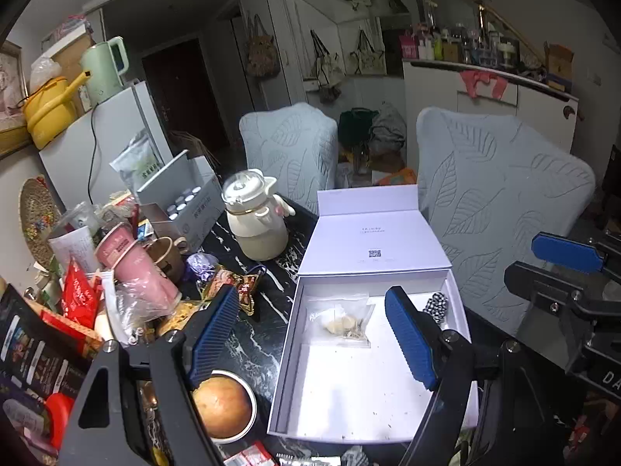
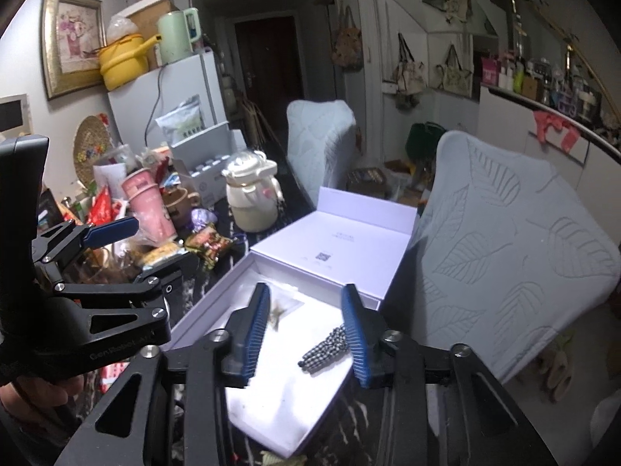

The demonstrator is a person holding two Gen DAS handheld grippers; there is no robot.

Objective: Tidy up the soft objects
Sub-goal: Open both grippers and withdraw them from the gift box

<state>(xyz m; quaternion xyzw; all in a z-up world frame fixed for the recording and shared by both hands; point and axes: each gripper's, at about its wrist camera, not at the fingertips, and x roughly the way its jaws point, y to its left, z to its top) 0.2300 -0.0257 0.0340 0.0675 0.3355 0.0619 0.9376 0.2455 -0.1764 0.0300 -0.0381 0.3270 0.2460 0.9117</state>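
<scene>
An open white box [image 1: 287, 349] lies on the black marble table, its lid folded back. Inside lie a clear plastic packet [image 1: 341, 322] with pale contents and a black-and-white checkered soft object [image 1: 436, 306] at the right wall. My left gripper [image 1: 310, 338] is open and empty, hovering over the box's left edge. In the right wrist view the box [image 2: 217, 303] is below my right gripper [image 2: 306, 330], which is open and empty. The checkered object [image 2: 326, 345] lies between its fingers, close to the right finger [image 2: 355, 338]. The packet [image 2: 285, 305] is partly hidden behind the left finger.
Clutter fills the table's left: pink cups [image 1: 136, 268], snack packets [image 1: 233, 283], a cream teapot [image 1: 256, 213], a small carton of bottles [image 1: 186, 202]. A bowl with a brown round bun [image 1: 223, 406] sits by the box. Two covered chairs [image 1: 500, 198] stand behind the table.
</scene>
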